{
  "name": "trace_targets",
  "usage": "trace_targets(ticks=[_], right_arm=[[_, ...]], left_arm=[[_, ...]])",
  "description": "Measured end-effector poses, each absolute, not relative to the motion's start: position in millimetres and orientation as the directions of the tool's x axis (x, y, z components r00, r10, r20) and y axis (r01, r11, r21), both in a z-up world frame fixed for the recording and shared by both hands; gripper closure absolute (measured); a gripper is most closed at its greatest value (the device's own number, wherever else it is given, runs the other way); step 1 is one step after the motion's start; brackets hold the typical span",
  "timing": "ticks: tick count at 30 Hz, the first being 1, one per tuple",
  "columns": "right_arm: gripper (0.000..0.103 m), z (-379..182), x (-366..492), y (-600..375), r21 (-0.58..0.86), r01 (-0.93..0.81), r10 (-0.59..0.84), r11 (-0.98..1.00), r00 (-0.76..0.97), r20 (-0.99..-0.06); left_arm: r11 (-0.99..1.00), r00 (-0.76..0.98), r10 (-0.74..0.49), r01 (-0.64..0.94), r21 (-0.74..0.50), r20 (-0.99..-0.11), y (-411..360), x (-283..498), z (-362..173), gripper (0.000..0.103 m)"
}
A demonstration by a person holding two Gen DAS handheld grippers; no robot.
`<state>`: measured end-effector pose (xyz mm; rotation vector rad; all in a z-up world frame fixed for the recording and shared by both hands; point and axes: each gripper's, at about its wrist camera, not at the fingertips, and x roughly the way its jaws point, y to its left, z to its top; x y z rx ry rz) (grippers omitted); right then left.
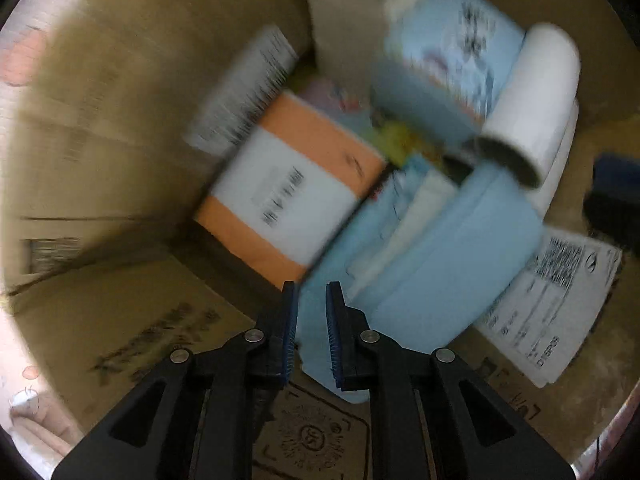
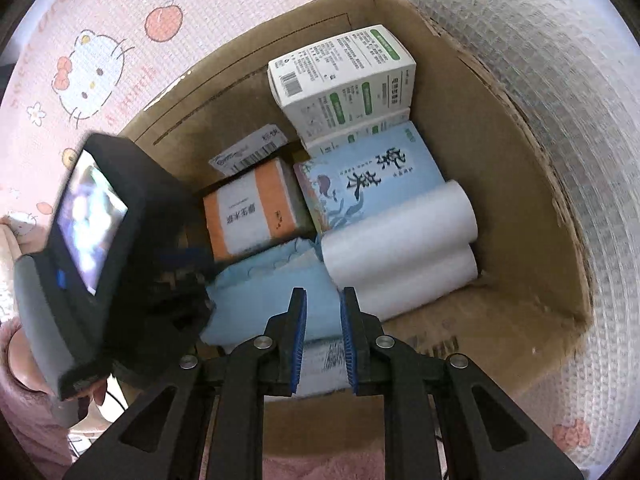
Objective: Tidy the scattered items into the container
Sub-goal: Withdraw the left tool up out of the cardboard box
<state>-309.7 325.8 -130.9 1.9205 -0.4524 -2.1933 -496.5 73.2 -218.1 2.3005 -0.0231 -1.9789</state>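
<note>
A cardboard box point(image 2: 516, 184) holds the tidied items: a white and green carton point(image 2: 344, 80), an orange and white packet point(image 2: 248, 212), a light blue tissue pack point(image 2: 372, 176), two white rolls point(image 2: 400, 232) and a light blue soft pack point(image 2: 272, 292). My left gripper point(image 1: 311, 320) is inside the box, jaws slightly apart, with the blue soft pack point(image 1: 432, 264) lying between and beyond its tips; whether it grips is unclear. In the right wrist view the left gripper body point(image 2: 100, 248) sits at the box's left side. My right gripper point(image 2: 323, 320) hovers above the box, slightly open and empty.
The box stands on a pink cartoon-print blanket point(image 2: 100, 40) with a white knitted cloth point(image 2: 540, 60) at the right. A white shipping label point(image 1: 552, 304) is stuck on the box's inner wall. The left view is motion-blurred.
</note>
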Motion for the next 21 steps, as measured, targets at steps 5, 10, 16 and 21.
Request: trace_targets(ticks=[5, 10, 16, 21], right_arm=[[0.089, -144.2, -323.9, 318.1, 0.315, -0.024, -0.313, -0.949, -0.078, -0.947], [0.089, -152.5, -322.9, 310.9, 0.316, -0.018, -0.315, -0.949, -0.043, -0.948], [0.089, -138.8, -318.9, 305.9, 0.259, -0.011, -0.259, -0.966, -0.047, -0.965], [0.087, -104.9, -309.2, 301.5, 0.226, 0.003, -0.226, -0.974, -0.078, -0.971]], left_arm=[[-0.997, 0.192, -0.049, 0.044, 0.058, -0.980, 74.7, -492.7, -222.9, 0.089], [-0.992, 0.215, 0.057, 0.121, -0.032, -0.975, 66.0, -485.3, -223.7, 0.090], [-0.989, 0.141, 0.034, 0.145, -0.013, -0.989, 63.8, -474.1, -205.4, 0.087], [-0.989, -0.050, 0.003, 0.149, -0.010, -0.999, 65.8, -451.5, -156.8, 0.064]])
